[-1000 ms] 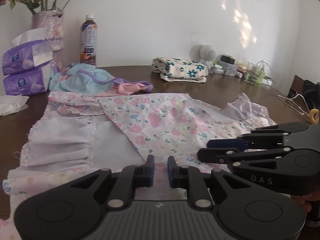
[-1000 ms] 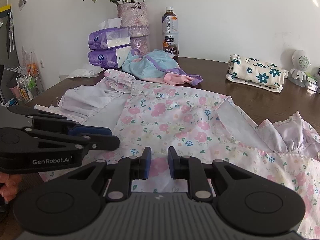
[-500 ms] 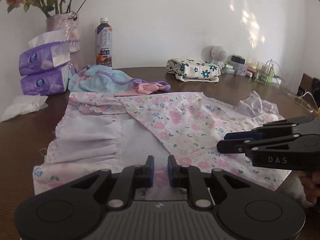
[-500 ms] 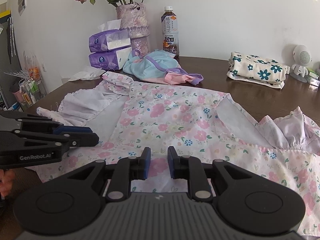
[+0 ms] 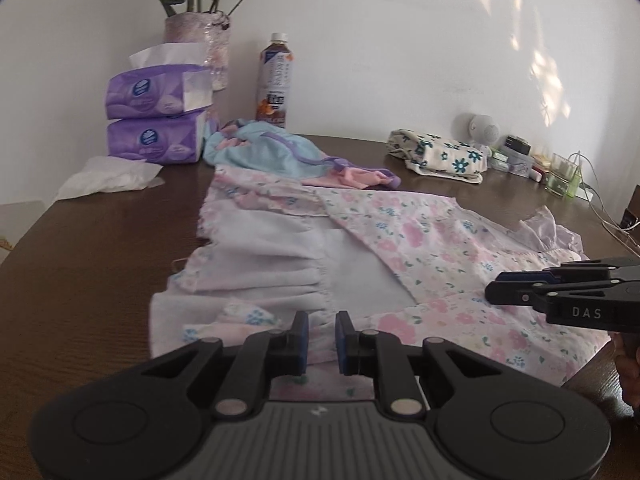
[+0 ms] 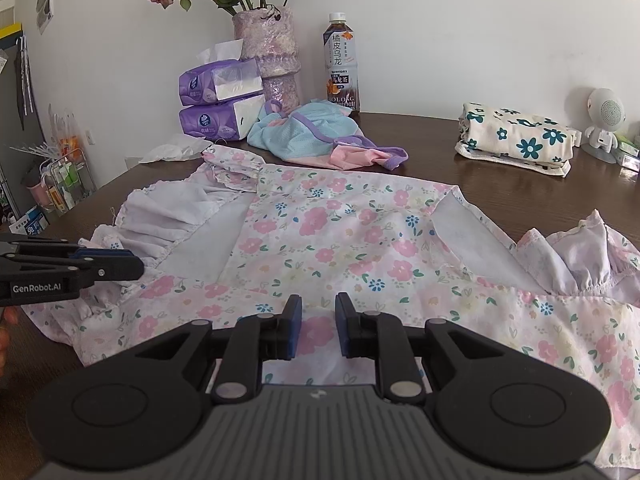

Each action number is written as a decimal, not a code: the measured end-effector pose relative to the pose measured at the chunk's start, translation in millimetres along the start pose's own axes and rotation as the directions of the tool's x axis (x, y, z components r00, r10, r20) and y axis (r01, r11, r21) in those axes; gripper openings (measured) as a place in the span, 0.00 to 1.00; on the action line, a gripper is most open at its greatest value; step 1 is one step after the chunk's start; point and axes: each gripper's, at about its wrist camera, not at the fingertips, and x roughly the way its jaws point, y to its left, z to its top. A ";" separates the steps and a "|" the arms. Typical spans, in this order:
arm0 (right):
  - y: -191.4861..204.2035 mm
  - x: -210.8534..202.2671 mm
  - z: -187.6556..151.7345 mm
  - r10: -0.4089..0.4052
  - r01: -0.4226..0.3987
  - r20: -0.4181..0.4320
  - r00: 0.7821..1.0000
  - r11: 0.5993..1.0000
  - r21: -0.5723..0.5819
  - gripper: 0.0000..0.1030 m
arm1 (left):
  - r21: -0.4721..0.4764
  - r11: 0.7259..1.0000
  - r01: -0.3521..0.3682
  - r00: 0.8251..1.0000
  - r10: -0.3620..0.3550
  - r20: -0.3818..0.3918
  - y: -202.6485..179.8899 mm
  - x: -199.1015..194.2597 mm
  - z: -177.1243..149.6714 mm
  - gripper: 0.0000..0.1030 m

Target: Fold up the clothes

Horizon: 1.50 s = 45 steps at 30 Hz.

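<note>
left gripper [image 5: 321, 334] drawn back leftward, right gripper [image 6: 318, 326] drawn back, further apart

"DAS" on right gripper [image 5: 496, 294] ("GenRobot.AI" left [image 6: 136, 268])

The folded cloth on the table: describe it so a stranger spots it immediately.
Look to the far right of the brown table, near the white wall. There, beside a small white robot figure, lies the folded cloth: cream with dark teal flowers, the only neatly folded fabric.

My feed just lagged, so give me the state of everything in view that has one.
floral dress: spread flat, side flaps folded in
left gripper: open, empty
right gripper: open, empty
patterned cloth: folded
blue garment: crumpled
tea bottle: upright, capped
tissue pack: opened
</note>
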 end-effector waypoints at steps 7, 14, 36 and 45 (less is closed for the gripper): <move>0.2 -0.3 0.0 0.001 -0.001 0.000 1.000 1.000 0.000 0.17 | -0.030 0.998 -0.059 0.998 0.059 0.001 11.3 -5.9 -2.8 0.14; -0.2 -0.6 0.1 0.005 -0.005 0.001 1.000 1.000 0.003 0.17 | -0.049 0.979 -0.200 0.980 0.200 -0.001 21.2 -10.0 -3.2 0.18; -4.1 -1.1 0.3 0.032 -0.032 0.003 0.999 0.999 0.015 0.22 | -0.003 0.999 -0.043 0.999 0.043 0.032 -64.3 7.5 4.5 0.76; -4.8 -11.7 -2.7 -0.008 0.009 0.021 1.000 1.000 -0.012 0.39 | -0.015 0.999 -0.039 0.999 0.039 -0.013 -59.7 16.4 -0.1 0.83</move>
